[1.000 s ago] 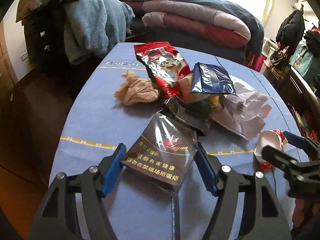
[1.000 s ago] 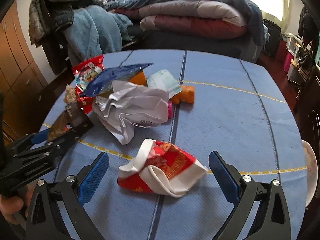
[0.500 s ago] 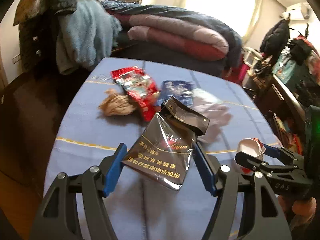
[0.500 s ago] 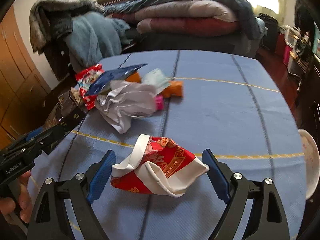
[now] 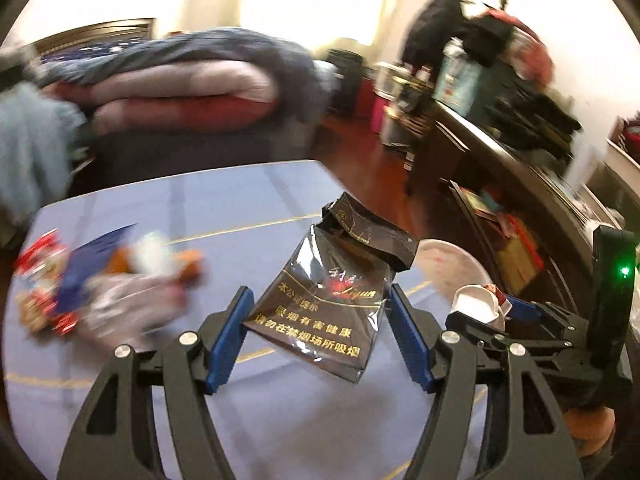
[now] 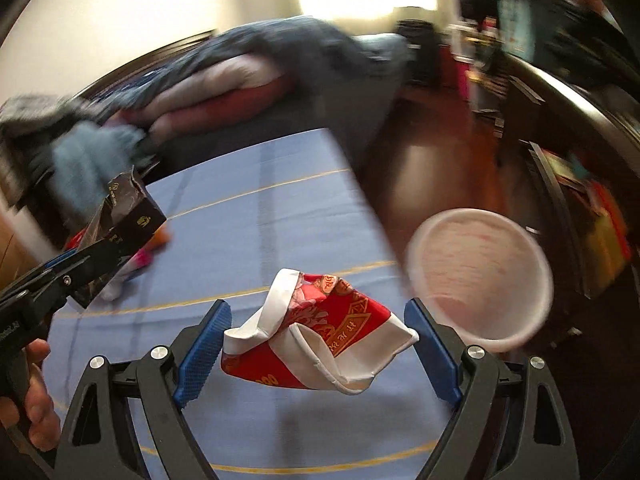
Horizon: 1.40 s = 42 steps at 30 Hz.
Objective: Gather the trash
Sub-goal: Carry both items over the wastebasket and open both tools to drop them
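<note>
Trash is held in both grippers above the blue bench: a dark cigarette pack with gold lettering is clamped between the blue pads of the left gripper, its torn lid tilted up at the far end, and a crumpled red-and-white wrapper is pinched between the pads of the right gripper, clear of the cloth. A blurred pile of remaining wrappers is seen lying on the bench to the left. A round white bin with a pinkish liner is seen just beyond the bench's right edge, near the right gripper. Folded quilts on a bed are visible far behind, and dark furniture is seen at the right.
</note>
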Tool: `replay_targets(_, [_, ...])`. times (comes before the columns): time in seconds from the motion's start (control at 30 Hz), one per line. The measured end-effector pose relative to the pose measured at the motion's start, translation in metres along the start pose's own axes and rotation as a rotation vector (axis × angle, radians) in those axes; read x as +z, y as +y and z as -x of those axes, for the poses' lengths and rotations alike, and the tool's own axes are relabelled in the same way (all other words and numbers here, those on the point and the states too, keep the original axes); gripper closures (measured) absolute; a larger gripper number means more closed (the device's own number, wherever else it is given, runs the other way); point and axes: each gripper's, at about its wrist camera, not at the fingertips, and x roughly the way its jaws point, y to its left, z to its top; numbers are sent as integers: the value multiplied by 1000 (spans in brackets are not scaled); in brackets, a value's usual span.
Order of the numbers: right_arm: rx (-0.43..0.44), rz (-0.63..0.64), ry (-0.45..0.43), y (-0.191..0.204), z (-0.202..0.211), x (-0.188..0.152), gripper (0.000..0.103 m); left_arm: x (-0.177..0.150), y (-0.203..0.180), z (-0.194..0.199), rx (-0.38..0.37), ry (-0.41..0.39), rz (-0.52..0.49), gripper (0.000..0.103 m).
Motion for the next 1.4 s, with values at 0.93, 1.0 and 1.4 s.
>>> replay_targets(0.93, [-334,-194,24,-193,-82,14,14,53,-187,-250,-235,282,-197,25])
replay_targets(1.0, [-335,-202,31,-195,-84,12,14,56,-186,-249,-240,268,-185,16])
replay_targets(1.4, [-340,-195,37,-173,-70,16,9,62,-133,-177,-149,135,-111,9])
